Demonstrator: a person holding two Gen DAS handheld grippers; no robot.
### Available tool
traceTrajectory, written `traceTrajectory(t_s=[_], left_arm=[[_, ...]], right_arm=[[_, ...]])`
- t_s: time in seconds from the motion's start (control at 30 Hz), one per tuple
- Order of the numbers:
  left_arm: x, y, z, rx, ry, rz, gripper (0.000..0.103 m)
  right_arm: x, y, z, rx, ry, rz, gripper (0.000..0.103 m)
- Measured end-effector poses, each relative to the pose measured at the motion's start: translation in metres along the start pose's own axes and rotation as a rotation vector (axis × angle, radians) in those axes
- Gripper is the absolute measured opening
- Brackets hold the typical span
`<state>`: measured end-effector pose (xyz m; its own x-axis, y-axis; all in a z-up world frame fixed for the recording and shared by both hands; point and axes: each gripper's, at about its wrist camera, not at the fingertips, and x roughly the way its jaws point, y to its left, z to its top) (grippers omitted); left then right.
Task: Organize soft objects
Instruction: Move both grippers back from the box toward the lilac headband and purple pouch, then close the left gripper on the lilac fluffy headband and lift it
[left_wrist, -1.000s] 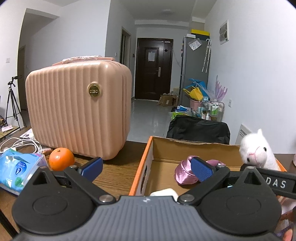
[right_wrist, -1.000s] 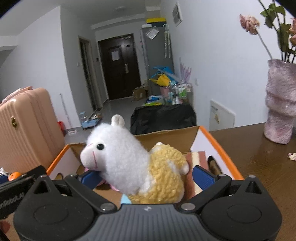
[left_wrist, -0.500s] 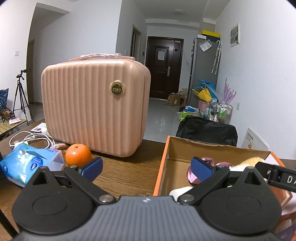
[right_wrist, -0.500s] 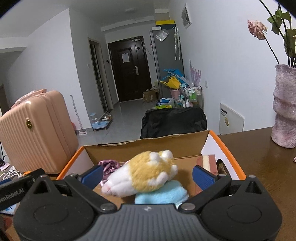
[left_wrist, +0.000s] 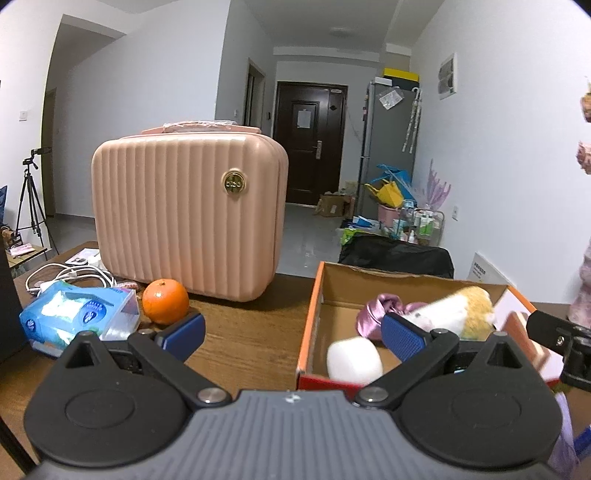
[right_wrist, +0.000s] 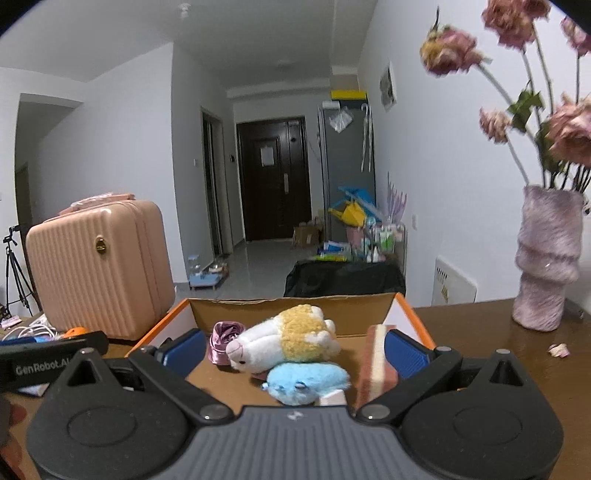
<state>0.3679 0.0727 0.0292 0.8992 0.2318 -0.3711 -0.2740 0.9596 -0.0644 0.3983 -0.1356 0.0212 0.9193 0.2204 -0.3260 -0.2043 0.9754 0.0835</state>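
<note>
An open cardboard box (right_wrist: 413, 314) with orange edges stands on the wooden table. Inside it a white and yellow plush alpaca (right_wrist: 288, 338) lies on its side on a light blue plush (right_wrist: 306, 380), beside a pink satin scrunchie (right_wrist: 223, 334) and a brown and cream sponge (right_wrist: 375, 354). My right gripper (right_wrist: 293, 349) is open just in front of the box, holding nothing. In the left wrist view the box (left_wrist: 312, 295) also holds a white soft block (left_wrist: 354, 360), the scrunchie (left_wrist: 376, 314) and the alpaca (left_wrist: 454, 308). My left gripper (left_wrist: 291, 332) is open and empty over the box's left wall.
A pink ribbed case (left_wrist: 188, 214) stands at the back left, with an orange (left_wrist: 165, 301), a tissue pack (left_wrist: 77, 314) and white cables (left_wrist: 70, 275) in front. A furry pink vase (right_wrist: 546, 262) with dried flowers is on the right. A petal (right_wrist: 558, 349) lies near it.
The alpaca was upright between my right gripper's fingers, then fell onto the blue plush in the box. Both grippers have drawn back from the box.
</note>
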Motion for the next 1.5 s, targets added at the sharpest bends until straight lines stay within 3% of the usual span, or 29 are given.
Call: traceTrajectory(t_s=[0.5,0.93,1.17,1.5], left_arm=[[-0.073,-0.01,-0.038,0.052,0.001,-0.094,0.103],[-0.128,-0.015,-0.073,0.098,0.035,-0.167,0.103],[-0.144,-0.019,-0.087,0.123,0.05,-0.194,0.103],[-0.137,-0.021,-0.092,0.133,0.087,-0.21,0.103]], right_arm=[[-0.092,-0.018,-0.042,-0.07,-0.1,-0.01,0.103],[-0.152,-0.027,-0.08,-0.127,-0.061,-0.016,0.103],[-0.167,-0.031,-0.09,-0.124,-0.043,-0.023,0.103],[-0.16,-0.037,-0.09,-0.1,-0.019,-0.03,0.103]])
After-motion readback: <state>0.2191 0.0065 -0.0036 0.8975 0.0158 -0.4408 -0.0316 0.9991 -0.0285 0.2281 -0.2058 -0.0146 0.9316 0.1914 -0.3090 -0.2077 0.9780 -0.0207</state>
